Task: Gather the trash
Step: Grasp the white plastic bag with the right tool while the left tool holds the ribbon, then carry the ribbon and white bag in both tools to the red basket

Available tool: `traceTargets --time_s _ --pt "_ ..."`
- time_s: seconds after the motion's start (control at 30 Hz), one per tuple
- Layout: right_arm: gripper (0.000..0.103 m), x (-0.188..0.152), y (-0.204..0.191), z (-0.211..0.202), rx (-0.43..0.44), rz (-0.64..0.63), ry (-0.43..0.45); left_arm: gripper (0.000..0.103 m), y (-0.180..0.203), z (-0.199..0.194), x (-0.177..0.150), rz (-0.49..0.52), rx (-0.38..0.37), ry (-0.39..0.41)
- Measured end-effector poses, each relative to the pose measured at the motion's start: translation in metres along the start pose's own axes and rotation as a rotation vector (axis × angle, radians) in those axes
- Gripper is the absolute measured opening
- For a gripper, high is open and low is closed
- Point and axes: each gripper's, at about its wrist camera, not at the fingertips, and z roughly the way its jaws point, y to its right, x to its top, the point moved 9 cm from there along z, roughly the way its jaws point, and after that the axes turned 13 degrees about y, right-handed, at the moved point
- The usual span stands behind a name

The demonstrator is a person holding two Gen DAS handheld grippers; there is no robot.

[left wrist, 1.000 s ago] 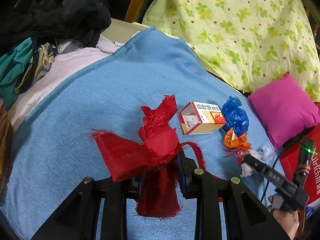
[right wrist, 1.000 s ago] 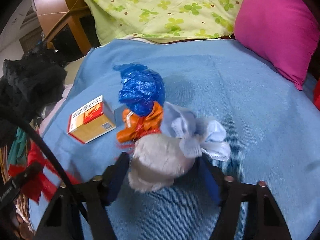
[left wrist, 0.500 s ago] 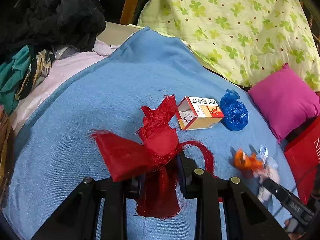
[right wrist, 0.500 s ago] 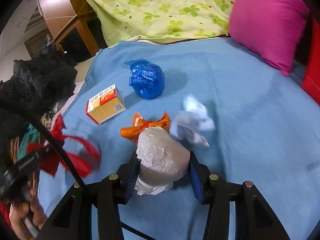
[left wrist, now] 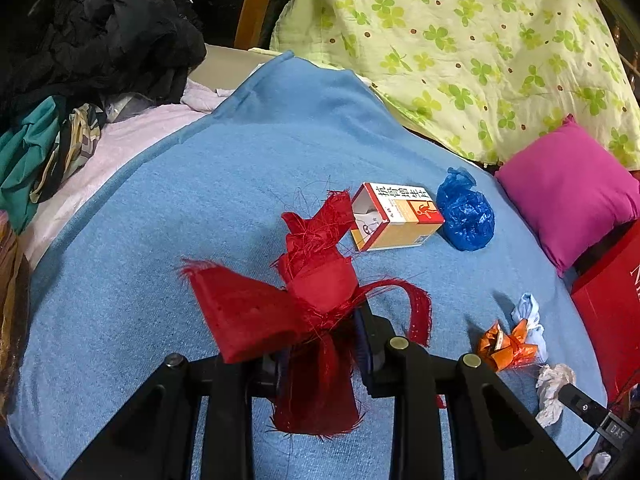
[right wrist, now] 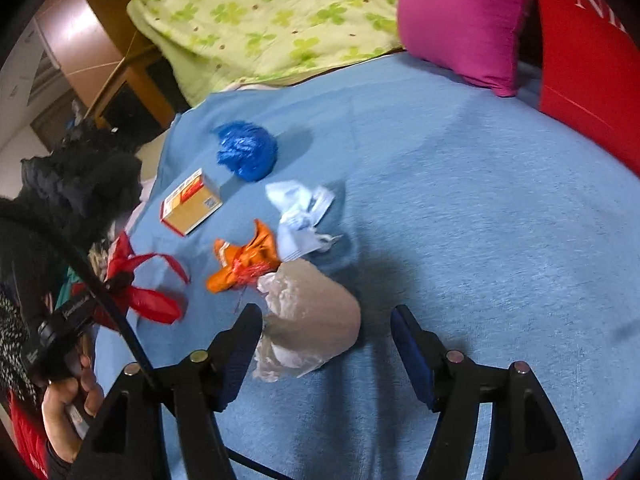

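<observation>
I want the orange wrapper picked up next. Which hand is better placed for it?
Right. The left gripper is shut on the red ribbon. The right gripper is opening, jaws apart around the white paper wad, and the orange wrapper lies just ahead of it.
</observation>
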Motion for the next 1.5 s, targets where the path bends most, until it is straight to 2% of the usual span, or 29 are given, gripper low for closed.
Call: traceTargets --time_s 0.2,0.27,0.47,0.7,0.87,1.1,1.33,1.5 --pt "0.07 -0.004 -0.008 0.016 -0.009 -0.041 -0.008 0.03 0.001 0.001 0.001 0.001 -0.008 0.0" --pt "0.051 -0.006 -0.01 0.017 -0.005 -0.055 -0.01 0.03 0.002 0.001 0.001 0.0 -0.009 0.001" --pt "0.048 -0.004 -0.008 -0.003 -0.005 -0.075 0.02 0.03 0.007 0.001 0.0 0.02 -0.019 0.001" --pt "0.048 0.002 0.022 -0.051 -0.024 0.0 0.092 0.03 0.013 -0.006 -0.004 0.067 -0.014 0.013" --pt "0.048 0.007 0.064 -0.104 -0.048 0.095 0.166 0.03 0.02 -0.021 -0.008 0.099 -0.035 0.038" --pt "0.048 -0.003 0.122 -0.165 -0.069 0.239 0.242 0.03 0.036 -0.056 -0.034 0.131 -0.072 0.013" --pt "0.048 -0.018 0.143 -0.209 -0.068 0.3 0.301 0.03 0.065 -0.097 -0.045 0.175 -0.106 -0.009" --pt "0.048 -0.014 0.154 -0.245 -0.067 0.329 0.364 0.03 0.096 -0.124 -0.043 0.222 -0.154 0.0"
